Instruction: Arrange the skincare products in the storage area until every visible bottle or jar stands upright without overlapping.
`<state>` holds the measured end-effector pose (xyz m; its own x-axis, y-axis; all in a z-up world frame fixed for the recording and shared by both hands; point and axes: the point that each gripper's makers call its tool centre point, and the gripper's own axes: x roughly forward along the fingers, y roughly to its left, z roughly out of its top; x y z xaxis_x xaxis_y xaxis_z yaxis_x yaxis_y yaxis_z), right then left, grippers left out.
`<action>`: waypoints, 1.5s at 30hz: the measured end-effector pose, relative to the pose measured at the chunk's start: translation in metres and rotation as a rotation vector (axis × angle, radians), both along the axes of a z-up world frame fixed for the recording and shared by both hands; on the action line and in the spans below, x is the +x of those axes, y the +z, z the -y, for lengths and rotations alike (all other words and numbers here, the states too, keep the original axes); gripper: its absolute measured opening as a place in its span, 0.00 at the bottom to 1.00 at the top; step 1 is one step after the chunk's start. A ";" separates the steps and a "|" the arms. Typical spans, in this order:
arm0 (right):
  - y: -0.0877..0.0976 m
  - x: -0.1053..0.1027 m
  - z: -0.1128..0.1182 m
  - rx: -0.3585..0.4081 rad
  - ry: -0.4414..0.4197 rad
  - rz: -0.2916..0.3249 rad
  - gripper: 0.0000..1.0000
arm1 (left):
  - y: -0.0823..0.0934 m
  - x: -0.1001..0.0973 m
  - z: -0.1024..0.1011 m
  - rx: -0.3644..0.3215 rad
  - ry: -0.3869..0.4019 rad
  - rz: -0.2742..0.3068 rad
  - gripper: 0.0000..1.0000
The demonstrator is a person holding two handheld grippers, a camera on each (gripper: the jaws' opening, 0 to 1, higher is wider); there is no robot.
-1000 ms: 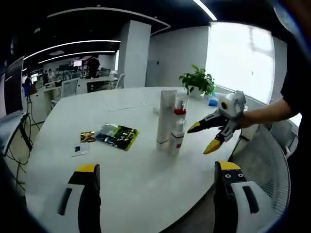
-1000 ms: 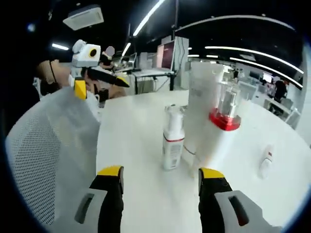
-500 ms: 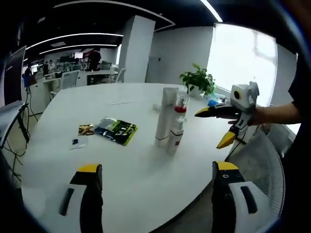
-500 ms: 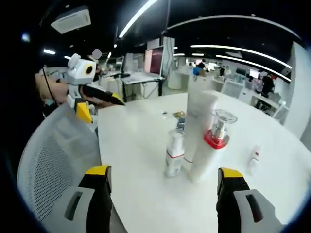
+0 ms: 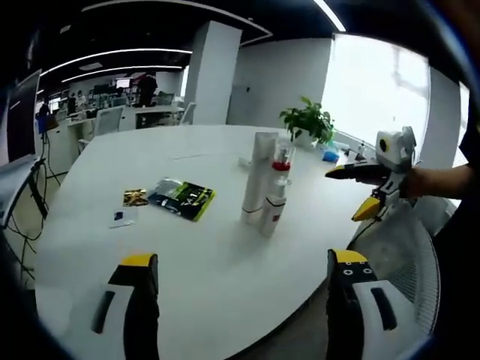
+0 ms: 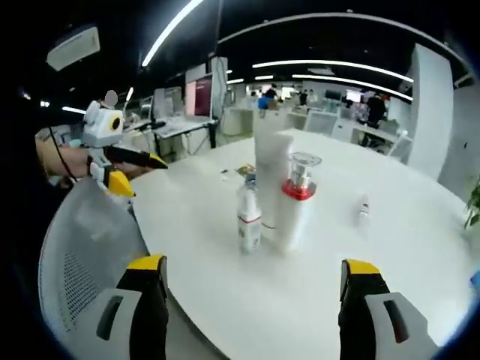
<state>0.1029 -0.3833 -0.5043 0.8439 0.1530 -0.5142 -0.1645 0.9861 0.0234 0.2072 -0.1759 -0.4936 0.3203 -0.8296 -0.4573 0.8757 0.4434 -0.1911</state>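
Three bottles stand upright, clustered touching near tabletop edge; both tools, left and right, released, held off tabletop — arrangement judged done.

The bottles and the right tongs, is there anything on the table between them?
No. In the right gripper view, just bare white table lies between the open right tongs and the bottles.

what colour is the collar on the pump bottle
Red collar on the pump bottle; clearest in the right gripper view.
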 end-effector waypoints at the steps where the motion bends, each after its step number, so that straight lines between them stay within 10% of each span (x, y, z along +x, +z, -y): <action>1: 0.000 -0.002 0.002 0.026 -0.025 0.003 0.99 | 0.000 0.002 -0.001 -0.010 0.009 -0.008 0.86; 45: -0.022 0.063 0.078 0.021 -0.079 -0.078 0.94 | -0.003 0.013 -0.010 0.016 0.091 -0.058 0.80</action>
